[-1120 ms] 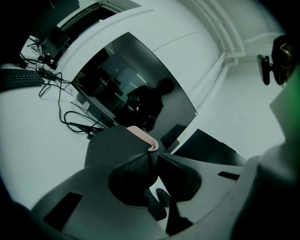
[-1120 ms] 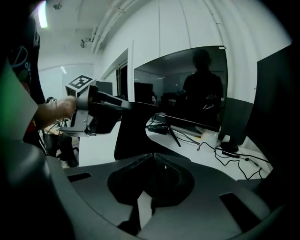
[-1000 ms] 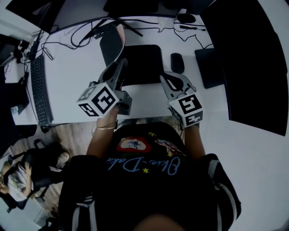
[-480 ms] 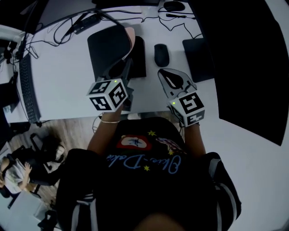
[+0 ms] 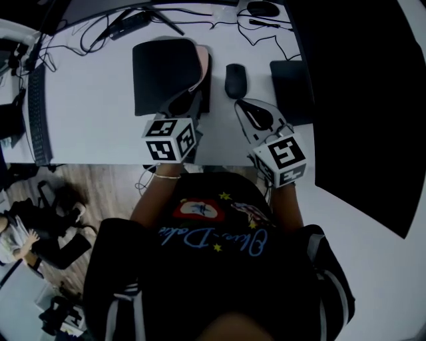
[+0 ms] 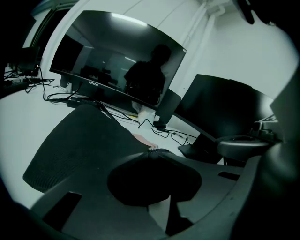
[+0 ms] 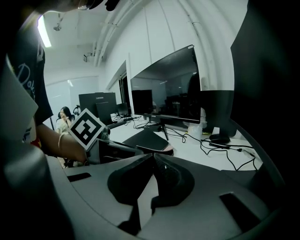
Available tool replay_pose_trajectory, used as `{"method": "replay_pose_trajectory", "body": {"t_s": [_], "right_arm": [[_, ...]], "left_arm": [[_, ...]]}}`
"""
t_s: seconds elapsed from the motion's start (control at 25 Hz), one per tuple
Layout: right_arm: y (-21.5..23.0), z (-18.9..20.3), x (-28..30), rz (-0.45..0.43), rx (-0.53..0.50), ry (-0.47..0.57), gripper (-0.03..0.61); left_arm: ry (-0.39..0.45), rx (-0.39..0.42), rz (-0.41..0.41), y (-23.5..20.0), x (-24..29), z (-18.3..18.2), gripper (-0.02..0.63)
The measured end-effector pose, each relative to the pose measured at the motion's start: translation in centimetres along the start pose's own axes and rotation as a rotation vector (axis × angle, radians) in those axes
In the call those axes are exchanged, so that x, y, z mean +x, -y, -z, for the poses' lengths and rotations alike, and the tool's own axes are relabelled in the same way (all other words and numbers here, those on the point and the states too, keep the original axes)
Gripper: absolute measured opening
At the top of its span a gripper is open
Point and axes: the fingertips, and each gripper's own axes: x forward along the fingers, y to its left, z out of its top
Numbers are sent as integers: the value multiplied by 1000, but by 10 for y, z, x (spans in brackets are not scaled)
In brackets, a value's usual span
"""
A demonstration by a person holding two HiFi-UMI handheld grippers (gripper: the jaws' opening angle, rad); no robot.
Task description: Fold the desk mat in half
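The desk mat [image 5: 163, 73] lies on the white desk [image 5: 86, 126], black side up, with its pink underside [image 5: 200, 63] showing along the right edge where it curls over. My left gripper [image 5: 197, 94] reaches to that curled edge and is shut on it. In the left gripper view the mat [image 6: 79, 145] spreads away to the left from the jaw tips, with a strip of pink [image 6: 143, 139] behind them. My right gripper [image 5: 247, 110] hovers just right of the mat, shut and empty. Its closed jaws [image 7: 153, 157] point toward the mat [image 7: 147, 139].
A black mouse [image 5: 235, 80] sits right of the mat, beside a dark pad [image 5: 289, 83]. A large dark monitor [image 5: 359, 100] fills the right. A keyboard [image 5: 36, 113] lies at the far left and cables [image 5: 133, 20] run along the back. The desk's front edge [image 5: 100, 160] is near my hands.
The lifted flap of the mat has been carried over to the left and lowered onto the rest of the mat. The left gripper sank with it; the right gripper barely shifted.
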Motion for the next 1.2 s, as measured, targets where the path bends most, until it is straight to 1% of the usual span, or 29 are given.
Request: {"method": "replay_pose_trajectory", "body": {"t_s": [0.12, 0.24, 0.36, 0.48, 0.64, 0.72, 0.88, 0.96, 1.12, 1.2], "right_arm": [[0, -1, 1, -1, -1, 4, 2], [1, -5, 4, -4, 25, 15, 2], [1, -10, 9, 10, 37, 22, 2], [1, -17, 12, 33, 56, 41, 2], [3, -26, 14, 81, 59, 61, 2], [3, -32, 13, 100, 49, 84, 2], [-2, -54, 7, 110, 97, 224, 2], [-7, -66, 3, 121, 104, 273, 2], [-26, -87, 2, 103, 81, 338, 2], [-34, -97, 1, 102, 68, 355, 2]], "left_arm": [[-15, -8, 13, 2, 4, 7, 51], [-34, -3, 33, 5, 9, 12, 76], [-33, -9, 84, 12, 10, 10, 135], [-29, -34, 134, 15, 7, 9, 144], [-43, -33, 188, 20, 2, 4, 164], [-30, -4, 197, 22, -4, -5, 164], [30, 92, 190, 23, -25, -31, 164], [71, 151, 178, 22, -39, -46, 163], [147, 257, 160, 23, -67, -73, 161], [176, 291, 162, 24, -81, -85, 152]]}}
